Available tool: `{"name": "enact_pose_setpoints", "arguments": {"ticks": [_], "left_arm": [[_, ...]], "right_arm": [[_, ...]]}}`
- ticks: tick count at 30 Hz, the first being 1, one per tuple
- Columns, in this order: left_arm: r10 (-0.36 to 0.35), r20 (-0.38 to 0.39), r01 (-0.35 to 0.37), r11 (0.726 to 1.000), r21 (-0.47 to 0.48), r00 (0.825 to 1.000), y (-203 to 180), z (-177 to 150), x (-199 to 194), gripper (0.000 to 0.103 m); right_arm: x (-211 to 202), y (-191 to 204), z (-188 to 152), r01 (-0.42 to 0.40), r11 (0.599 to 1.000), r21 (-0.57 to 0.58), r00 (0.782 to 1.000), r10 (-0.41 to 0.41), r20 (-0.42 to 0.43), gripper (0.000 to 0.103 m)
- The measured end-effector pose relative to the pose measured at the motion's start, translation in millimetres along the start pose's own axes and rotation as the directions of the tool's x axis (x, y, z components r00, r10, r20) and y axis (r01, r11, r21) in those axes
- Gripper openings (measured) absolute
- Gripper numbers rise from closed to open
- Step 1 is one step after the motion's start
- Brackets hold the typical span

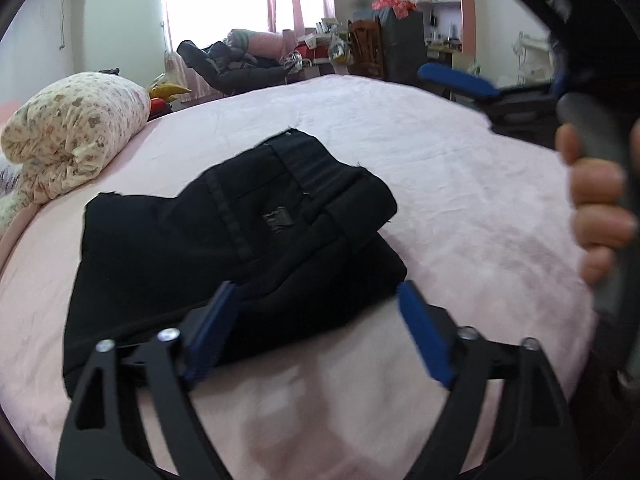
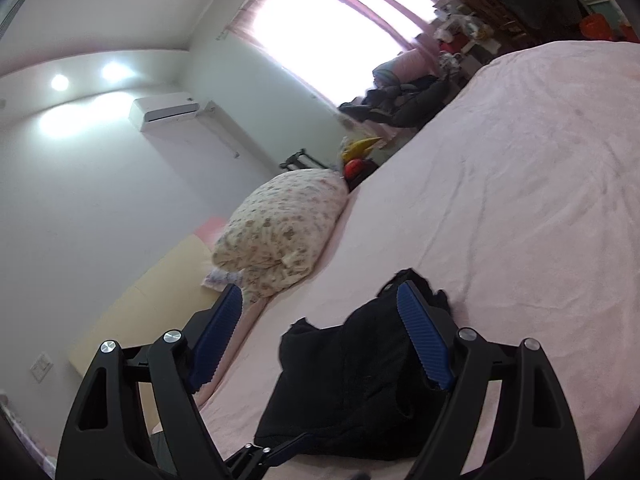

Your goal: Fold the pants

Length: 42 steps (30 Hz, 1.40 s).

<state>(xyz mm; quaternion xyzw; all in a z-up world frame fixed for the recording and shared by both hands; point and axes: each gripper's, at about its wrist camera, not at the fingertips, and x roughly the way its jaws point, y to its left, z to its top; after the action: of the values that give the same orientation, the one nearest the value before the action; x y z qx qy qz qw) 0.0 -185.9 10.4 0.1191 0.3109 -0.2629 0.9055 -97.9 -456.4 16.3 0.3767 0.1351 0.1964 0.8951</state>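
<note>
Black folded fabric pants (image 1: 236,240) are lying on the pink bed (image 1: 460,184), the left tongs (image 1: 316,332) gaping empty above them near a floral pillow (image 1: 76,136). Right view: the right tongs (image 2: 320,332) are hovering open over them; no readable writing.

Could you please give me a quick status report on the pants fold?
Left gripper open, right gripper open, both empty. Black pants lie folded on pink bed. Nothing in the way.

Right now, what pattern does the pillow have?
The pillow is cream with small floral prints, clearest in the left wrist view.
</note>
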Motion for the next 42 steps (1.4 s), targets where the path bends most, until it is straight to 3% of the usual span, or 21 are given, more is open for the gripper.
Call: {"name": "enact_pose_setpoints", "arguments": {"ticks": [4, 7, 10, 12, 14, 15, 17, 20, 23, 25, 27, 29, 31, 33, 35, 36, 38, 40, 42], "left_arm": [[0.019, 0.026, -0.014, 0.984, -0.176, 0.999, 53, -3, -20, 0.098], [0.053, 0.036, -0.037, 0.935, -0.354, 0.998, 103, -5, -30, 0.1], [0.064, 0.024, -0.045, 0.886, -0.461, 0.998, 136, -8, -32, 0.101], [0.077, -0.004, -0.069, 0.87, -0.489, 0.997, 148, -11, -30, 0.101], [0.093, -0.022, -0.091, 0.865, -0.493, 0.995, 153, -14, -26, 0.101], [0.1, -0.032, -0.103, 0.863, -0.495, 0.994, 155, -16, -24, 0.101], [0.102, -0.045, -0.11, 0.851, -0.514, 0.994, 160, -21, -22, 0.101], [0.092, -0.039, -0.098, 0.827, -0.554, 0.995, 168, -25, -16, 0.101], [0.073, -0.006, -0.063, 0.811, -0.582, 0.997, 177, -22, -14, 0.101], [0.048, 0.036, -0.017, 0.799, -0.602, 0.998, 184, -14, -12, 0.101], [0.031, 0.05, 0.007, 0.782, -0.623, 0.998, 192, -8, -7, 0.101], [0.023, 0.032, 0.003, 0.767, -0.642, 0.999, 196, -5, 1, 0.101], [0.034, -0.028, -0.044, 0.757, -0.651, 0.999, 201, -8, 12, 0.101], [0.084, -0.127, -0.147, 0.747, -0.648, 0.988, 207, -18, 23, 0.101], [0.102, -0.232, -0.234, 0.71, -0.664, 0.967, 219, -34, 37, 0.101], [0.07, -0.223, -0.207, 0.7, -0.684, 0.972, 223, -39, 40, 0.101], [0.069, -0.193, -0.186, 0.698, -0.692, 0.979, 225, -35, 31, 0.101], [0.045, -0.1, -0.103, 0.701, -0.706, 0.994, 228, -21, 18, 0.101], [0.026, -0.001, -0.019, 0.707, -0.707, 1.0, 233, -2, 8, 0.101]], "right_arm": [[34, 14, -11, -0.138, 0.99, -0.03, 0.981, 0.132, -0.138, 0.081], [65, 21, -27, -0.185, 0.982, -0.024, 0.955, 0.174, -0.239, 0.08], [87, 18, -41, -0.117, 0.992, -0.053, 0.953, 0.097, -0.287, 0.08], [97, 7, -49, 0.023, 0.998, -0.065, 0.942, -0.043, -0.332, 0.08], [106, -14, -65, 0.193, 0.977, -0.091, 0.877, -0.213, -0.43, 0.072], [104, -20, -69, 0.205, 0.976, -0.075, 0.871, -0.217, -0.442, 0.069], [91, -33, -72, 0.207, 0.978, -0.002, 0.887, -0.188, -0.421, 0.058], [82, -39, -68, 0.199, 0.979, 0.052, 0.889, -0.158, -0.43, 0.058], [73, -26, -54, 0.185, 0.981, 0.053, 0.911, -0.151, -0.383, 0.073], [73, -11, -39, 0.14, 0.99, -0.017, 0.938, -0.138, -0.319, 0.075], [84, -7, -26, 0.097, 0.995, -0.022, 0.945, -0.099, -0.311, 0.078], [104, -16, -19, 0.086, 0.995, 0.042, 0.936, -0.066, -0.347, 0.078], [132, -28, -12, 0.123, 0.99, 0.074, 0.913, -0.084, -0.399, 0.077], [153, -46, -8, 0.227, 0.971, 0.072, 0.888, -0.176, -0.425, 0.077], [158, -70, -8, 0.37, 0.925, 0.083, 0.858, -0.306, -0.413, 0.075], [159, -82, -8, 0.389, 0.916, 0.092, 0.858, -0.325, -0.398, 0.073], [152, -89, -7, 0.358, 0.927, 0.114, 0.871, -0.287, -0.398, 0.073], [141, -82, -4, 0.336, 0.938, 0.091, 0.88, -0.278, -0.385, 0.077], [126, -73, 0, 0.267, 0.958, 0.102, 0.911, -0.217, -0.35, 0.079]]}}
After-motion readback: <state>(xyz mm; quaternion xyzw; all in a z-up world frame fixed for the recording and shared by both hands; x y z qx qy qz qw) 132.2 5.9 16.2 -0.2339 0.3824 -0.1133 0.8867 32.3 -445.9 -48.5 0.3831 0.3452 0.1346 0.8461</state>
